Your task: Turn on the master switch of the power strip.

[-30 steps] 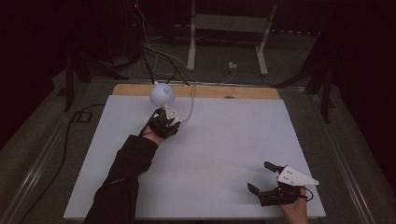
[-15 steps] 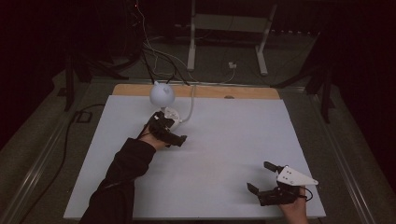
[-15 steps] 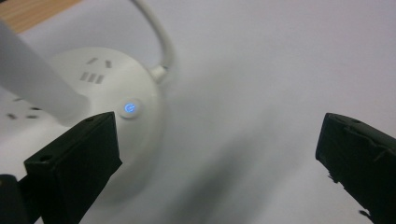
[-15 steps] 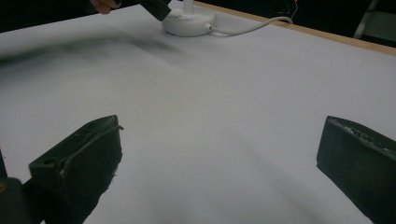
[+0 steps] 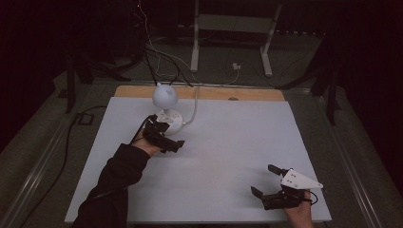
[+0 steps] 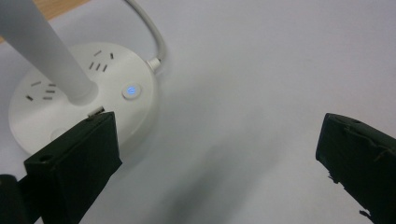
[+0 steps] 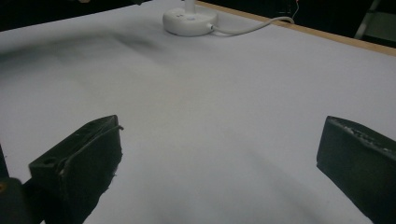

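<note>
A white desk lamp with a round head [image 5: 165, 96] stands on a round base [image 5: 173, 118] at the back left of the white table [image 5: 228, 142]. The base [image 6: 70, 107] carries socket slots and a small button lit blue [image 6: 131, 90]. My left gripper [image 5: 170, 135] hovers just in front of the base. Its jaws have just been opening and now stand wide apart [image 6: 219, 154] with nothing between them. My right gripper [image 5: 262, 179] rests near the front right corner, open over bare table [image 7: 219, 154], with the lamp base [image 7: 189, 19] far ahead of it.
The lamp's white cable [image 5: 195, 107] runs off the base to the table's wooden back edge [image 5: 256, 94]. A metal stand [image 5: 230, 38] and dark cables lie on the floor behind. A black cable [image 5: 71, 142] runs along the left side.
My left gripper has drawn back from the lamp base toward the front right, and its jaws have opened wide. The right gripper has stayed where it was.
</note>
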Motion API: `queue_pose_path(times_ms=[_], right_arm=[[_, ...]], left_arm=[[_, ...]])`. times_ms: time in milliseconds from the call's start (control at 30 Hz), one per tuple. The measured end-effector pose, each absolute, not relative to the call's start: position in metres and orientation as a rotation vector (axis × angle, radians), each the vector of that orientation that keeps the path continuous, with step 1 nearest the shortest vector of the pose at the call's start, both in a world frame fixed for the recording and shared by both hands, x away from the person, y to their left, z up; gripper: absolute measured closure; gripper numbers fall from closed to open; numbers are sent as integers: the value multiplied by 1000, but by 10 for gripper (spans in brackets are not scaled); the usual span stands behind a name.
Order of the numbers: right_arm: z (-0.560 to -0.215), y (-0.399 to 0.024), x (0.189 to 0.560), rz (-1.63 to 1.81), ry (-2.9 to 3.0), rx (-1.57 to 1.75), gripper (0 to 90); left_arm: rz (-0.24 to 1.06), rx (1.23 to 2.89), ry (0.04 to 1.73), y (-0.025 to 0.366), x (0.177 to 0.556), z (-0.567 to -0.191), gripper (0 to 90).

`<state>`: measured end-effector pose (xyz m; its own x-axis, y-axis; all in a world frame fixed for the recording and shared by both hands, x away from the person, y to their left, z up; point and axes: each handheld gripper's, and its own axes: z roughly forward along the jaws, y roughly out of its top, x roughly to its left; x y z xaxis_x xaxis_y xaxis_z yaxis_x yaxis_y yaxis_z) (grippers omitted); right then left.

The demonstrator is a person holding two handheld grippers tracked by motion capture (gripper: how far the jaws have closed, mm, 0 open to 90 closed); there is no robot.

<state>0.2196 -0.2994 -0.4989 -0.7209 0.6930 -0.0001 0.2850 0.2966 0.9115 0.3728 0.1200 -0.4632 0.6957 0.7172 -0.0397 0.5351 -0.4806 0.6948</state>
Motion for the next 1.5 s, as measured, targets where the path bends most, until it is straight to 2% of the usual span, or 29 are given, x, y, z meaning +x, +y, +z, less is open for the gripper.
queue_pose_path(times_ms=[933,1500], right_arm=[[-498,-295,218,1400,2181,861,0],[-499,-294,218,1396,2188,862,0]], left_arm=[[308,2187,922,173,296,-471,2],[321,2171,945,198,254,-500,2]])
